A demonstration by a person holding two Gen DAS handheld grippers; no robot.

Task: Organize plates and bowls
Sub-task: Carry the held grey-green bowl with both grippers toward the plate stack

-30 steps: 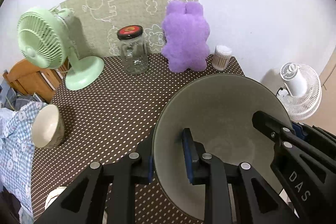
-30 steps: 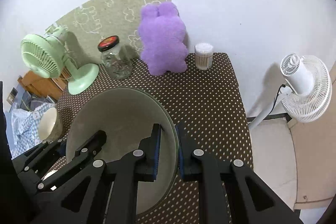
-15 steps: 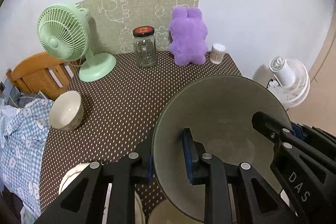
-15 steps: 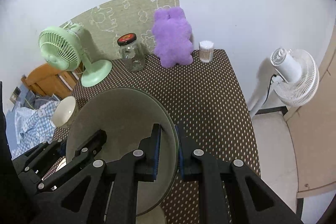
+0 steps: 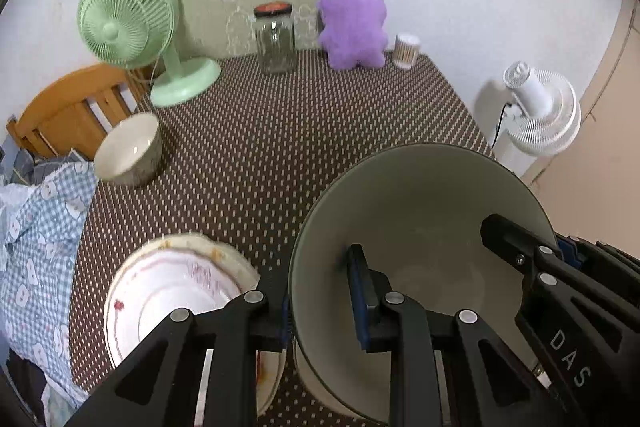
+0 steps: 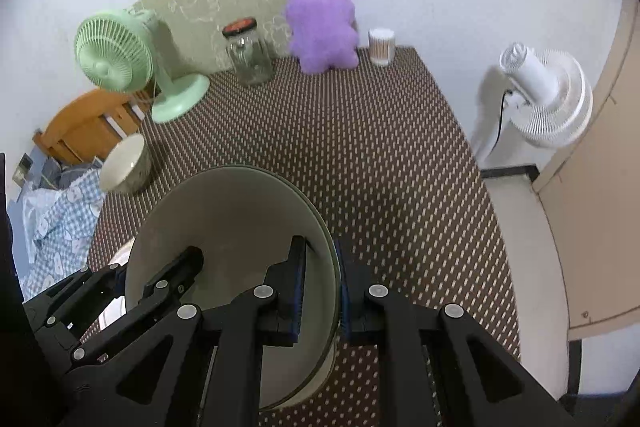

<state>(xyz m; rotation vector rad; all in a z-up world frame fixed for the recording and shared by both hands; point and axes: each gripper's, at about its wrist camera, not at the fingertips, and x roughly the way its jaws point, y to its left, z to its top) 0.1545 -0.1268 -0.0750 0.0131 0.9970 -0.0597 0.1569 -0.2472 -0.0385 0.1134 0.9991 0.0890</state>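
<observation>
Both grippers hold one large grey-green bowl, also in the right wrist view. My left gripper is shut on its left rim and my right gripper is shut on its right rim. The bowl hangs above the near table, over a pale bowl partly hidden beneath it. A white plate with pink pattern lies to its left on another plate. A small cream bowl sits tilted at the table's left edge, also in the right wrist view.
The table has a brown dotted cloth. At the back stand a green fan, a glass jar, a purple plush toy and a cotton-swab tub. A blue checked cloth lies left. A white fan stands right.
Both grippers have pulled back and up with the large bowl. The plates and the pale bowl beneath have come into view near the front.
</observation>
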